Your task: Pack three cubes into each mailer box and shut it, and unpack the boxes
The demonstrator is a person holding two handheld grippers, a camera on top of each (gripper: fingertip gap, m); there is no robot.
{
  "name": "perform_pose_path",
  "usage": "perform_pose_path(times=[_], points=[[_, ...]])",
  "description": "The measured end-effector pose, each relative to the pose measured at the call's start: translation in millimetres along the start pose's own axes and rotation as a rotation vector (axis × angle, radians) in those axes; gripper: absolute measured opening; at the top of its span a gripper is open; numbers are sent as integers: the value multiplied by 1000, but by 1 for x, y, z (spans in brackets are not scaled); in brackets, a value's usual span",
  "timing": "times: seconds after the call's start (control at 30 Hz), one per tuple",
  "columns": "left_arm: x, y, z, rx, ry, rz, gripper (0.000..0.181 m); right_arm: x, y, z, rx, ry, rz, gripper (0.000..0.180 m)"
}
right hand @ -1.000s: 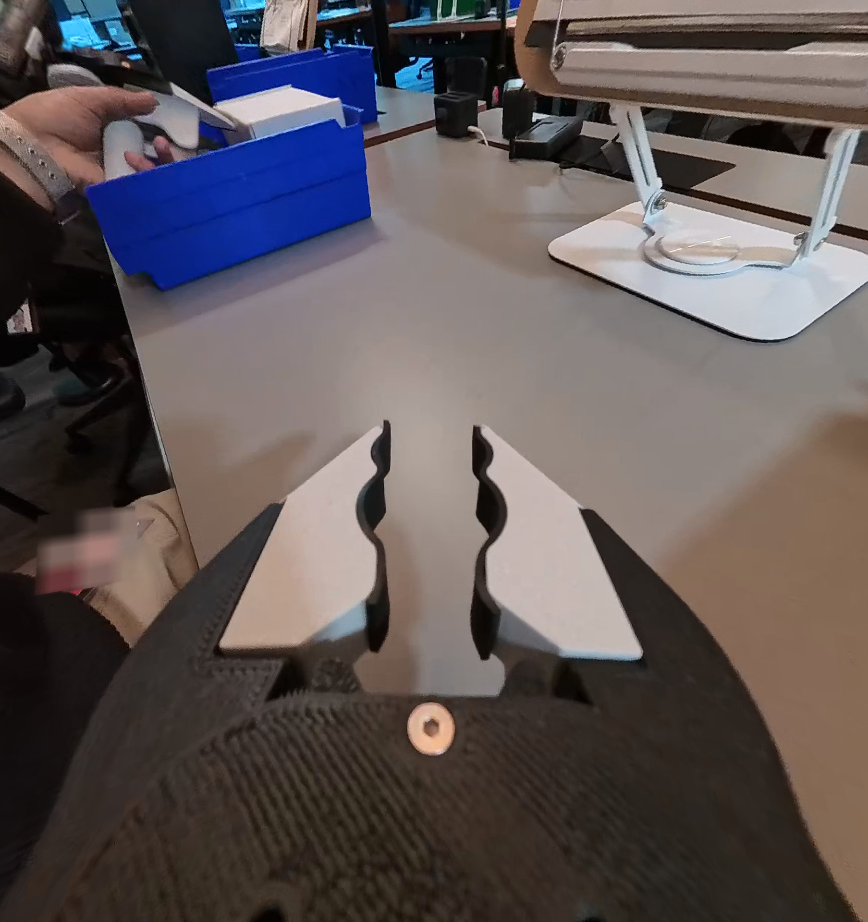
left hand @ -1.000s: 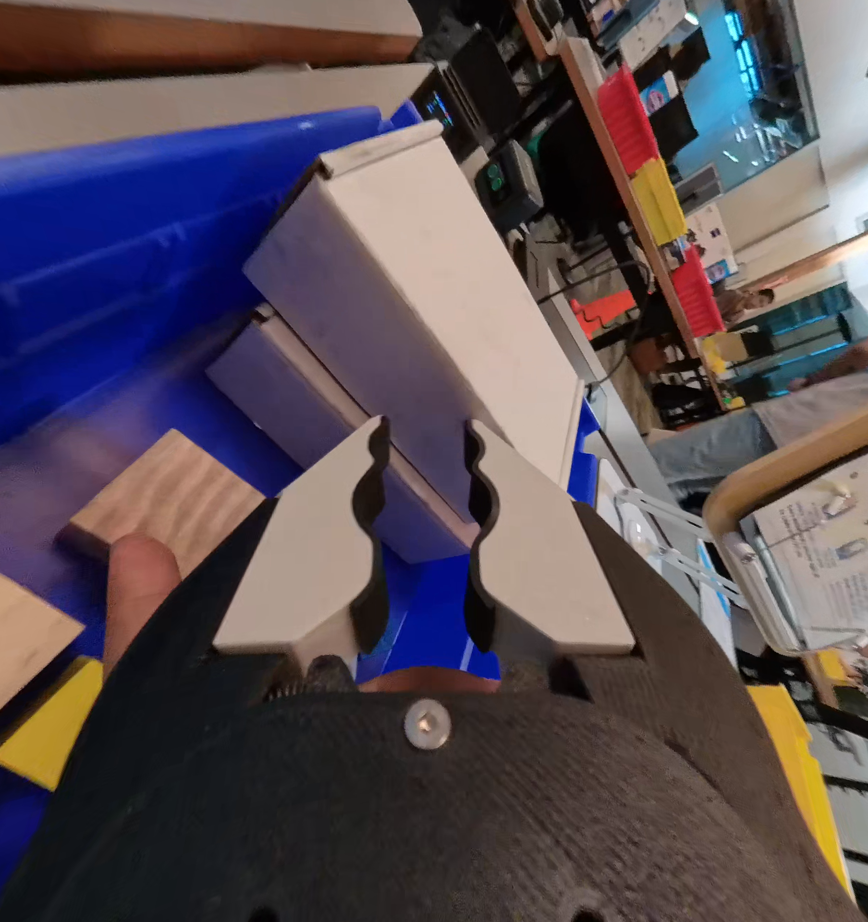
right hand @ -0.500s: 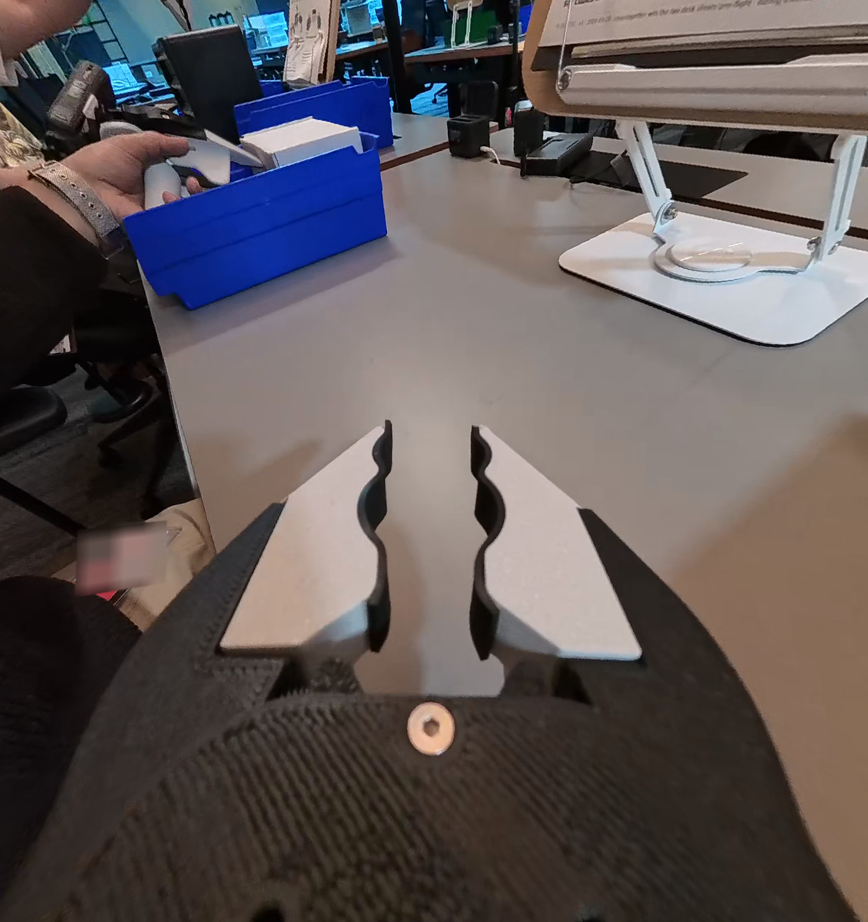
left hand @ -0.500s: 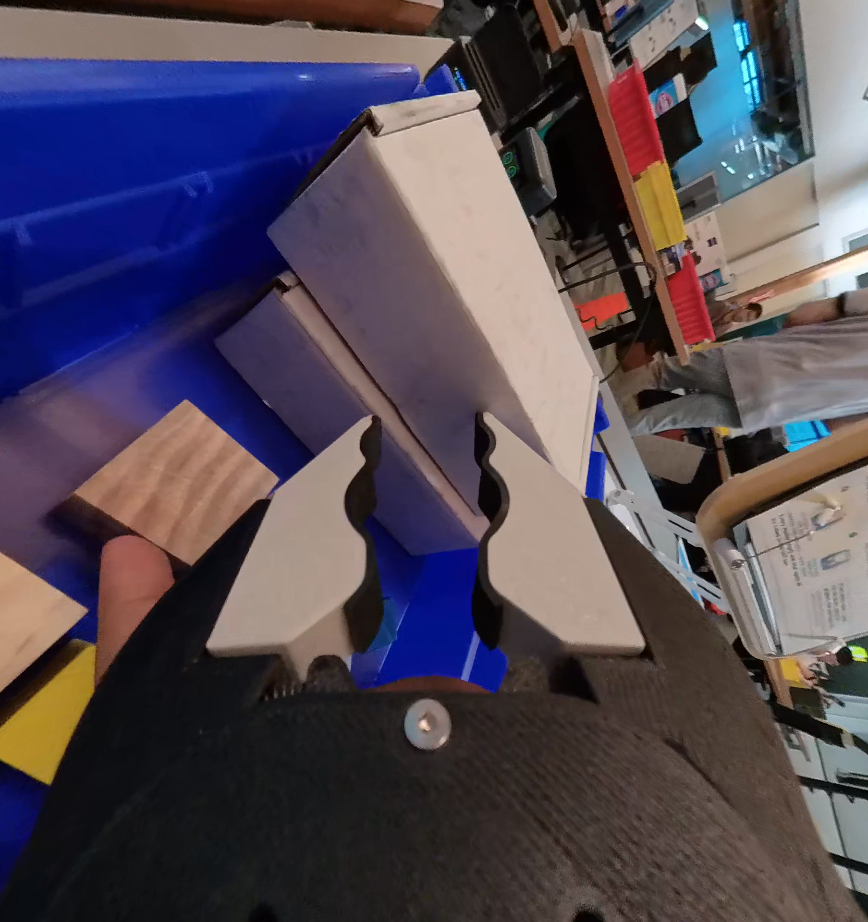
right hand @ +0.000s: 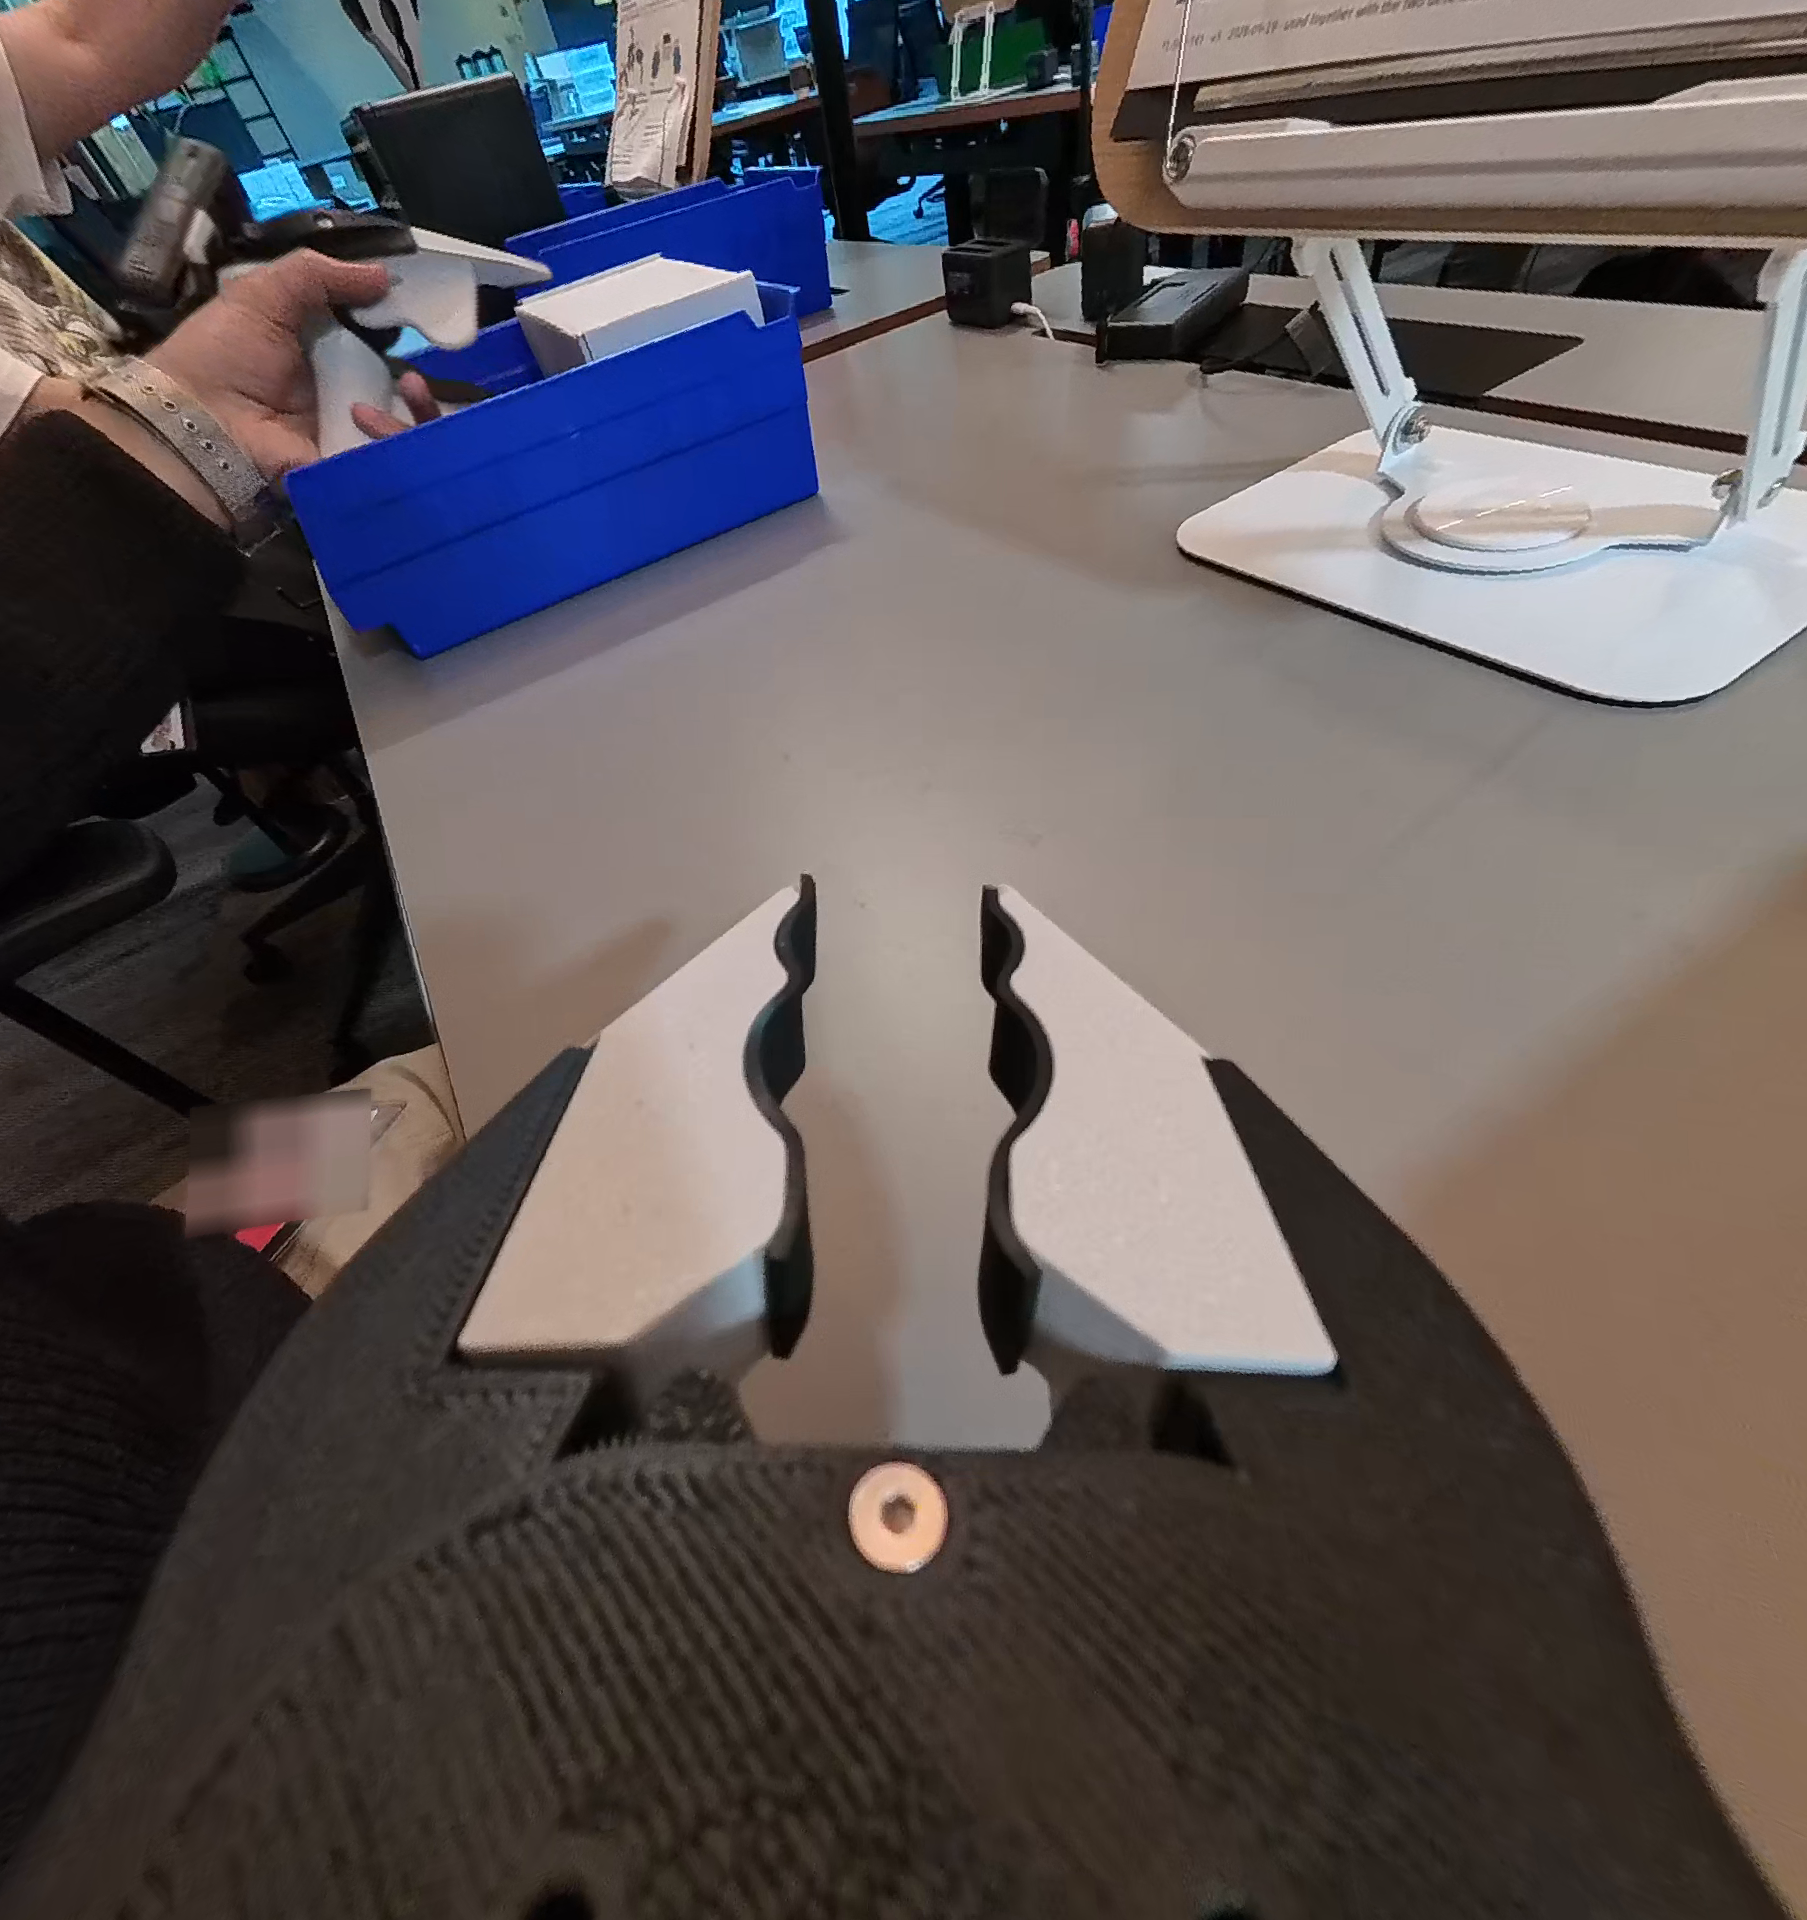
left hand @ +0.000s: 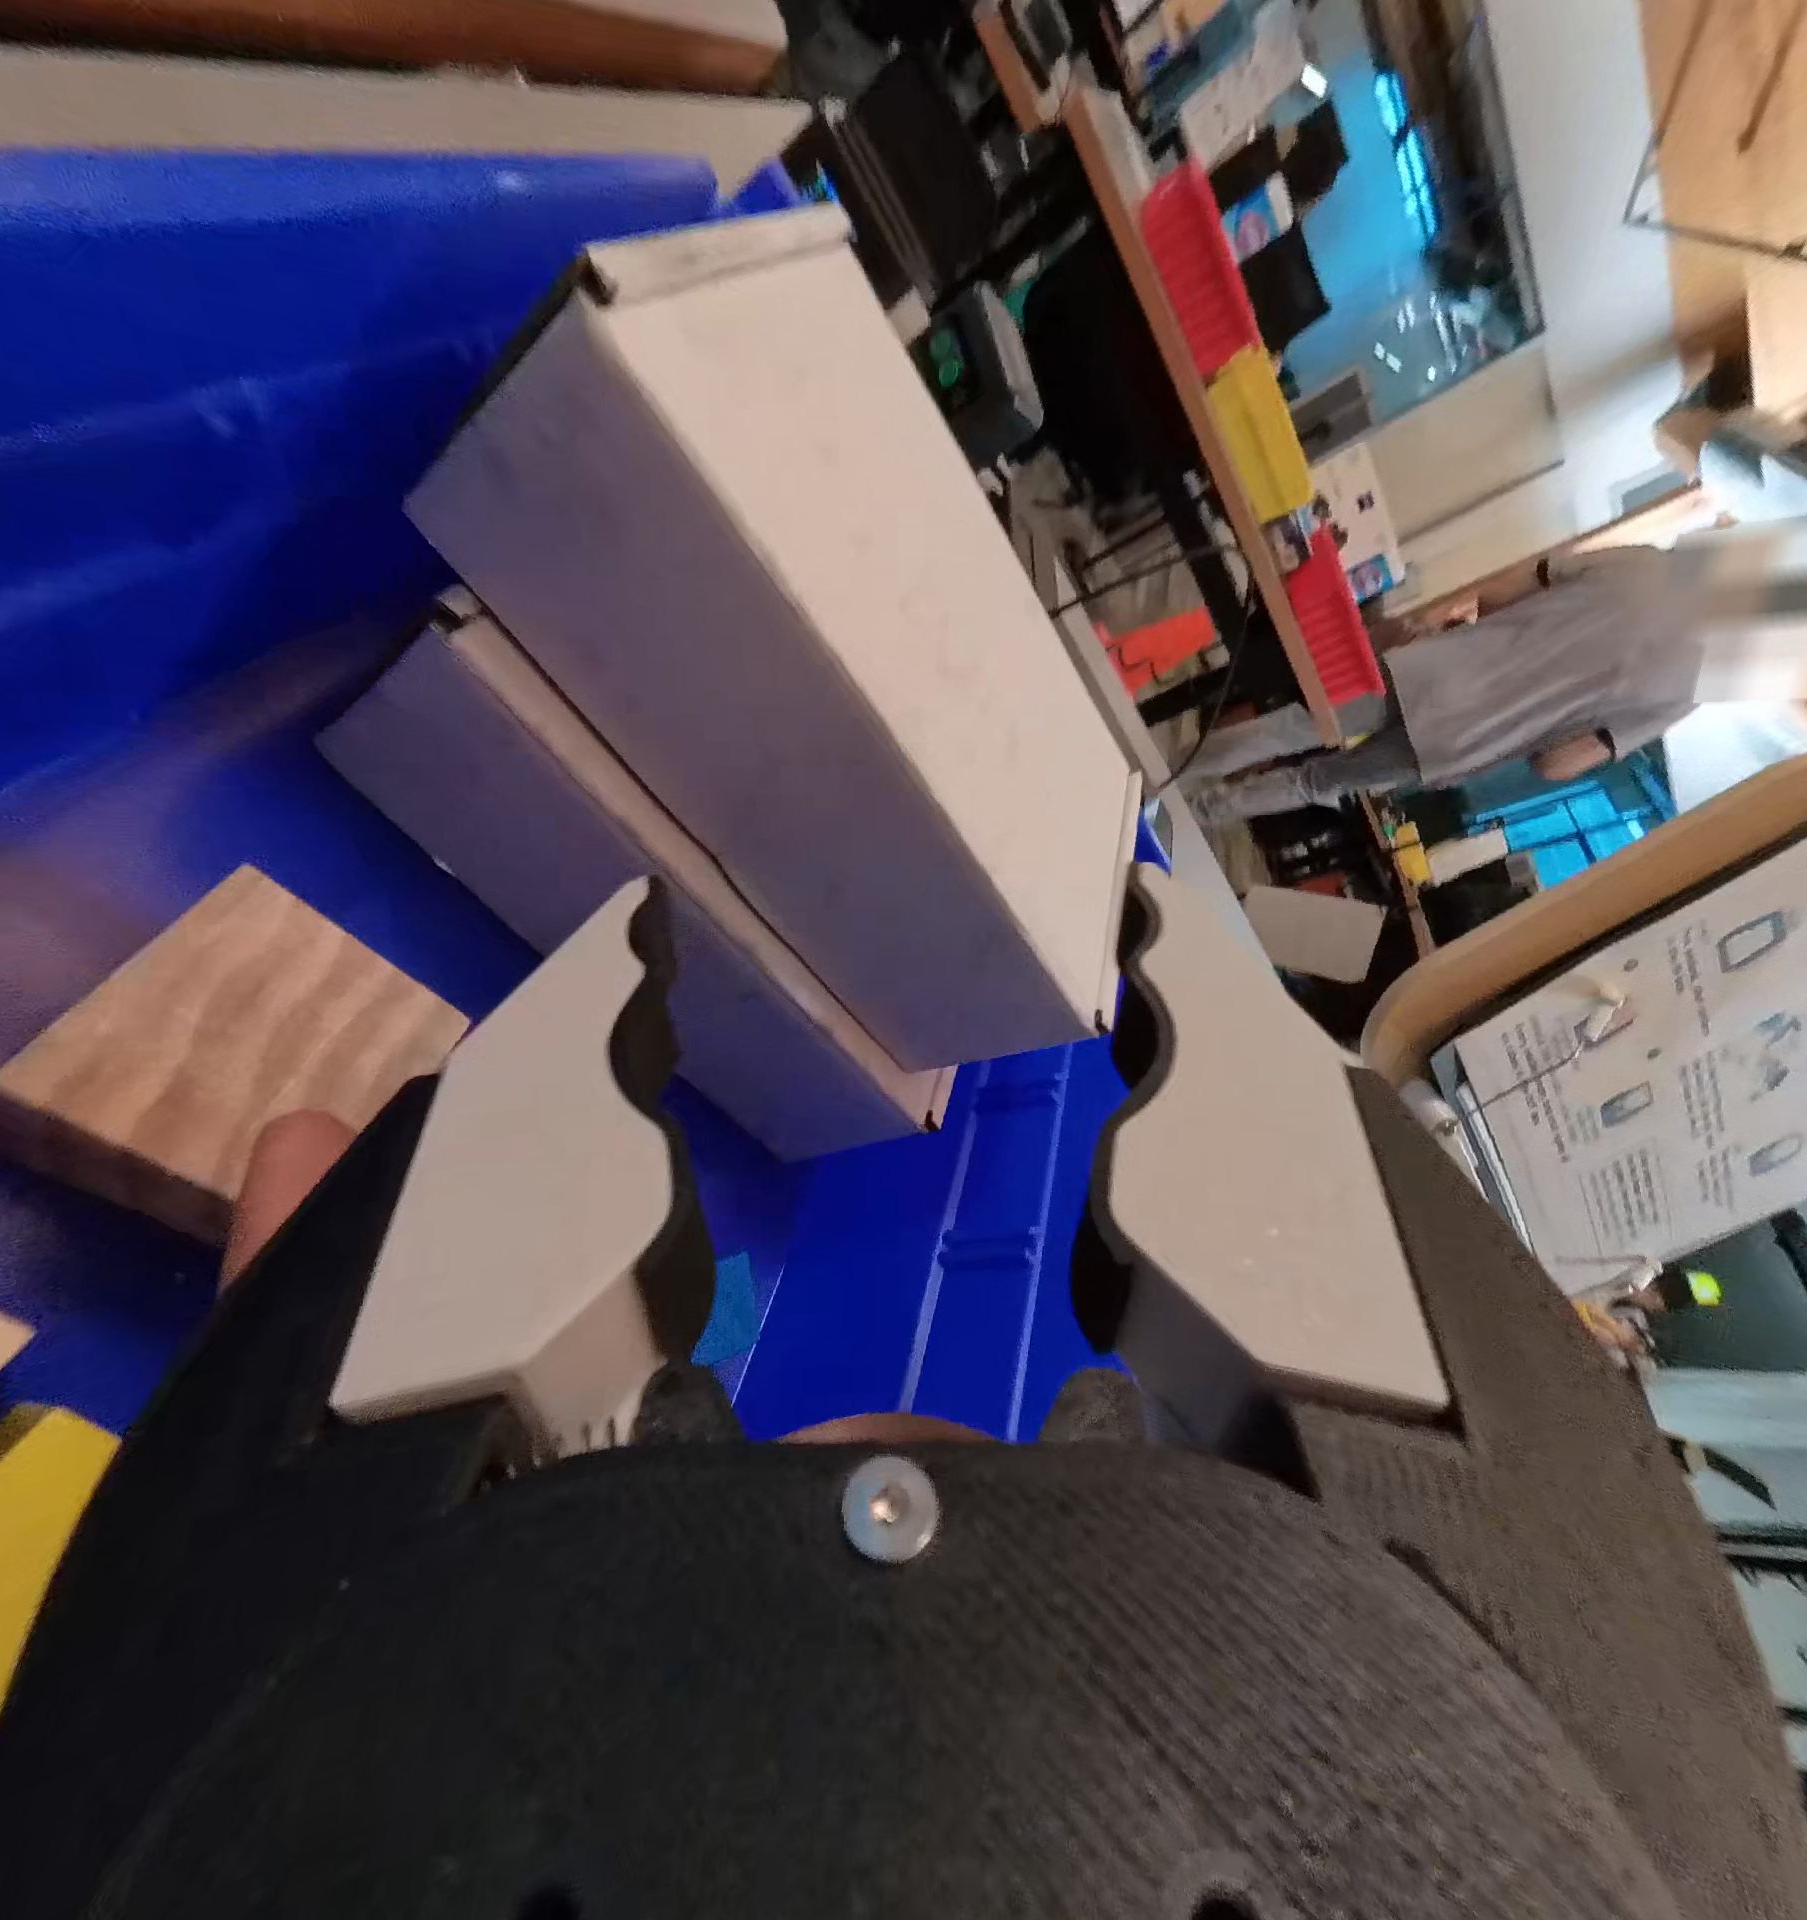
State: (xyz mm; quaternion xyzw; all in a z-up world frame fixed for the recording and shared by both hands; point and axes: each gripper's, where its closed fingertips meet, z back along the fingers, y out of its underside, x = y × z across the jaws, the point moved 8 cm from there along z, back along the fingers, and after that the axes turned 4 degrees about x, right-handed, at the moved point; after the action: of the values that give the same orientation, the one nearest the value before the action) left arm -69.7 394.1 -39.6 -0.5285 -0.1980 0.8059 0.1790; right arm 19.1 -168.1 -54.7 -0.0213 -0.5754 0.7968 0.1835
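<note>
- Reaching into the blue bin, the left gripper has its jaws spread wide and holds nothing; the near end of the upper mailer box sits in the gap between the fingertips, the right tip just beside the box's edge, and no contact can be confirmed.
- Two white mailer boxes are stacked in the bin, both closed; the upper one lies on the lower mailer box and juts past it toward the gripper.
- In the right wrist view the bin stands at the bench's left edge, with the white box rising above its rim and the person's hand holding the gripper over it.
- A wooden cube lies on the bin floor left of the boxes, with a yellow cube nearer the lower-left corner of the view.
- The box is probably light, thin cardboard: stiff along its folded edges, likely to dent across the broad faces, and smooth enough to slip. A grip across the narrow end looks safest.
- The right gripper hovers over bare bench near its front edge, jaws partly open and empty, well apart from the bin.
- A white stand occupies the bench's far right.
</note>
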Motion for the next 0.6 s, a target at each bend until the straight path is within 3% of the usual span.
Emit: perform_pose_path(times=[0.03,0.13,0.43,0.6], points=[[1,3,-4,27,6,11,95,0,0,0,1,-1,1,31],[5,8,-13,65,23,57,99,1,0,0,3,-1,4,31],[6,8,-19,100,-17,45,92,0,1,-1,1,-8,-9,31],[-1,3,-14,55,53,81,89,1,1,-1,4,-8,-6,31]])
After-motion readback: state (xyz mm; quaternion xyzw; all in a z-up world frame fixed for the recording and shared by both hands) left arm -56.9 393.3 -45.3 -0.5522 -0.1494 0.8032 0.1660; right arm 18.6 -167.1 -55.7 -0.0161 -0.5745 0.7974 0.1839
